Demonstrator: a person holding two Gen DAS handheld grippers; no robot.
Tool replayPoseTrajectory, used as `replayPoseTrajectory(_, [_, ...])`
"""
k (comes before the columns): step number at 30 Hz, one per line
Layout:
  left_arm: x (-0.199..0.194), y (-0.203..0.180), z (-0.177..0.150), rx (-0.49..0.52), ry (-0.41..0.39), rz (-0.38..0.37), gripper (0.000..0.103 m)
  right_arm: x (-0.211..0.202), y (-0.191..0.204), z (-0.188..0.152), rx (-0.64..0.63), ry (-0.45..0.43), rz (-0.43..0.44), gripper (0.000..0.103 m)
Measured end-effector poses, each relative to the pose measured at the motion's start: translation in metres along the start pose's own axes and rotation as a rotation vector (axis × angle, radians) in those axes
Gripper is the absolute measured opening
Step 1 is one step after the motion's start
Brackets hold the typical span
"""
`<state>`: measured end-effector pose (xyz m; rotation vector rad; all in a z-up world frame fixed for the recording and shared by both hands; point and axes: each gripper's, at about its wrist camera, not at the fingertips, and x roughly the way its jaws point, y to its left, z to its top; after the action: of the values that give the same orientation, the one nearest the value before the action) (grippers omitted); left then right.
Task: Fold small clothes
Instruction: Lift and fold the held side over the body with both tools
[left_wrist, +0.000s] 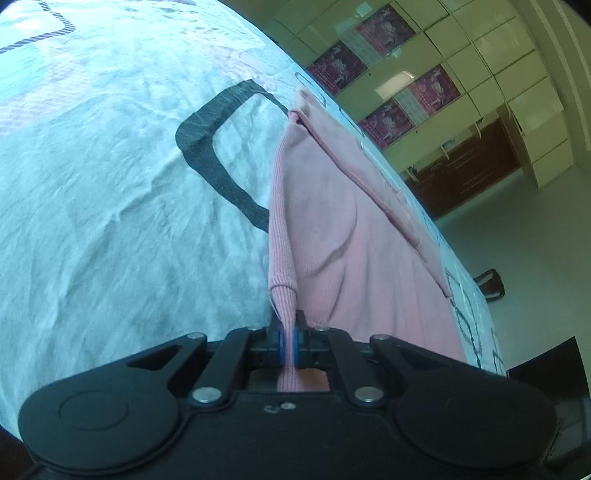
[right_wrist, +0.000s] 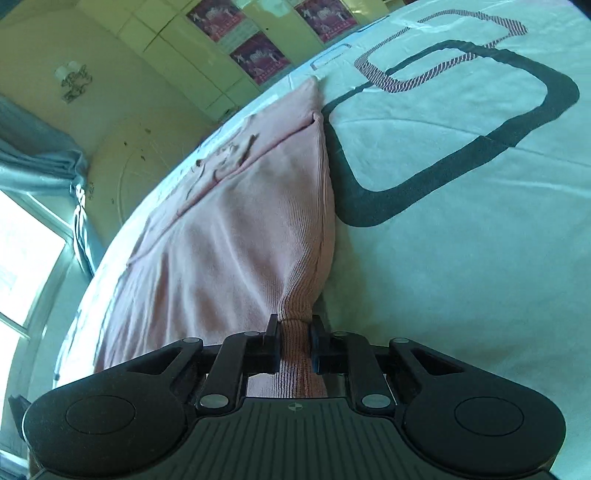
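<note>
Pink garment stretches straight ahead from both — left gripper and right gripper each clamped on a ribbed corner — long axis along bed sheet

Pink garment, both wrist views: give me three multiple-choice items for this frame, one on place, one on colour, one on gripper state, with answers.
1. Where does the pink garment lie?
A. on the white patterned sheet
B. on the floor
C. in a basket

2. What colour is the thick rounded outline printed on the sheet beside it?
A. yellow
B. black
C. green

3. What is the left gripper doing?
A. open above the cloth
B. shut on nothing
C. shut on a ribbed edge of the garment

Answers: 1 A, the sheet shows around it; 2 B, the band is dark; 3 C, ribbed cloth runs between its pads, and the right gripper likewise.
</note>
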<state>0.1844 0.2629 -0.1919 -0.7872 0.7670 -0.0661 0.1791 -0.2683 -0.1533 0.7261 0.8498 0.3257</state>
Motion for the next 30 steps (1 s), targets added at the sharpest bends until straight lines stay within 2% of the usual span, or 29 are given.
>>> replayPoseTrajectory(3, [-0.008,-0.008,0.006,0.004,-0.038,-0.025,0.003,-0.010,0.006,0.012,-0.003,-0.035,0.040,0.014])
replayPoseTrajectory(6, [-0.013,-0.020,0.022,-0.012,-0.094,-0.089,0.003,-0.012,0.019,0.035,-0.044,-0.063,0.072,0.014])
replayPoseTrajectory(13, [0.020,-0.070,0.096,0.028,-0.190,-0.181,0.003,0.017,0.055,0.122,-0.099,-0.142,0.107,0.014])
replayPoseTrajectory(16, [0.054,-0.086,0.139,0.030,-0.208,-0.217,0.003,0.041,0.068,0.166,-0.088,-0.165,0.094,0.014])
replayPoseTrajectory(19, [0.096,-0.099,0.182,0.048,-0.200,-0.215,0.003,0.074,0.075,0.211,-0.067,-0.167,0.079,0.014])
replayPoseTrajectory(25, [0.204,-0.102,0.260,0.049,-0.103,-0.131,0.003,0.180,0.059,0.290,0.041,-0.113,0.022,0.014])
replayPoseTrajectory(29, [0.278,-0.089,0.294,0.077,-0.007,-0.078,0.004,0.251,0.047,0.314,-0.009,-0.062,-0.096,0.015])
replayPoseTrajectory(30, [0.286,-0.088,0.296,0.095,-0.011,-0.061,0.008,0.261,0.044,0.316,-0.009,-0.062,-0.130,0.025])
